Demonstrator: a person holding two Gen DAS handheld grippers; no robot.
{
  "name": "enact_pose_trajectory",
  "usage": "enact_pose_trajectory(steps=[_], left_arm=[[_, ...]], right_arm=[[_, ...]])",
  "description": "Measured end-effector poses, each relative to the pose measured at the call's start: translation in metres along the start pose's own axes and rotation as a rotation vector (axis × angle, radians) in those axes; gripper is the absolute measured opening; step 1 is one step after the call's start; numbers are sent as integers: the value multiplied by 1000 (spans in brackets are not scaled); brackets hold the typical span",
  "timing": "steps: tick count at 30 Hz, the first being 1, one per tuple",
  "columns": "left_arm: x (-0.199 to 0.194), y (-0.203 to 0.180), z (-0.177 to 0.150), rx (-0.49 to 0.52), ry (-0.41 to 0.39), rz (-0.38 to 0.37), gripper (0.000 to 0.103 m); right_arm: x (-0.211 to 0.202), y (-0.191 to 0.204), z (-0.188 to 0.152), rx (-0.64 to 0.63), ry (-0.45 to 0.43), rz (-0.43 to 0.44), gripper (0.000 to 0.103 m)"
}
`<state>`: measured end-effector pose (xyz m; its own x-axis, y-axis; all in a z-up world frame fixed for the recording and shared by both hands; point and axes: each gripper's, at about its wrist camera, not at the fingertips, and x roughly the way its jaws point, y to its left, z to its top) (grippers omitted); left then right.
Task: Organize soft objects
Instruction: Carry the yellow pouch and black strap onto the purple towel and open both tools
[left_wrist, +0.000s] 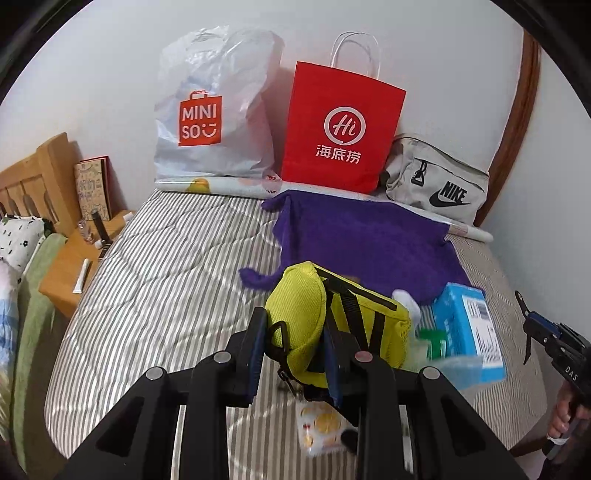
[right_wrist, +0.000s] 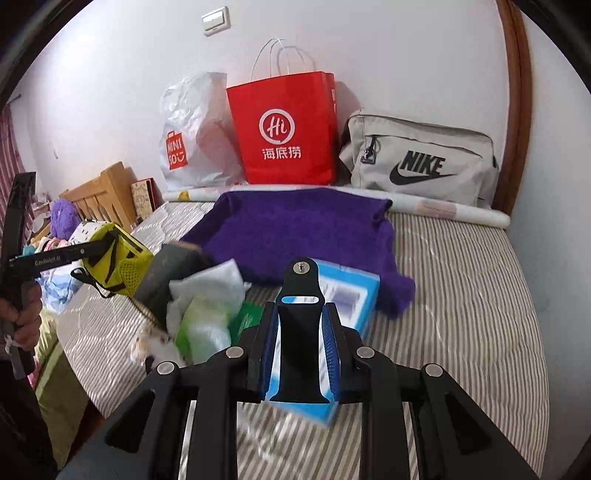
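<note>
Left wrist view: left gripper pinches a yellow-green pouch with black straps, pads pressed on its near end; the pouch hangs clear above the striped bed cover. Just right of the pouch sit a white sock, a green packet and a light blue box, partly blurred. A purple towel lies spread behind them. Along the wall stand a white Miniso plastic bag, a red paper bag and a beige Nike bag. A small printed packet lies on the cover under the gripper. At the right edge, the right gripper's body shows with a hand on its handle.

Right wrist view: right gripper clamps a black watch strap, standing upright between the blue pads, its pin end up. Behind it lies the light blue box, on the purple towel's near edge. To the left is a blurred heap of white cloth, green packets and a dark item. Further left, the yellow-green pouch hangs in the left gripper, well apart from the strap. The same three bags line the wall.
</note>
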<state>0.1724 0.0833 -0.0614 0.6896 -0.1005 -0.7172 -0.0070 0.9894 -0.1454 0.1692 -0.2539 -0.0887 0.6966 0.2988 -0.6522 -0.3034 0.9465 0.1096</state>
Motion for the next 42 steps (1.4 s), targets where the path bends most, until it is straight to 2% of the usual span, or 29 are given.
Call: enact_pose_trajectory(steps=[14,24,36,42], left_arm=[[80,-18,65,29,59,-3,27],[152,-25,106,18,133,-42,27],[231,-36,131,39,247,-54,27],[252,-38,134,53,286,-54,27]], right_arm=[[83,-22,72,-35,25,-4,24],[162,-43,110,-59,99,7,24],[235,-67,114,-49,243,-8,24],[249,-71,118,-54,285,-4,24]])
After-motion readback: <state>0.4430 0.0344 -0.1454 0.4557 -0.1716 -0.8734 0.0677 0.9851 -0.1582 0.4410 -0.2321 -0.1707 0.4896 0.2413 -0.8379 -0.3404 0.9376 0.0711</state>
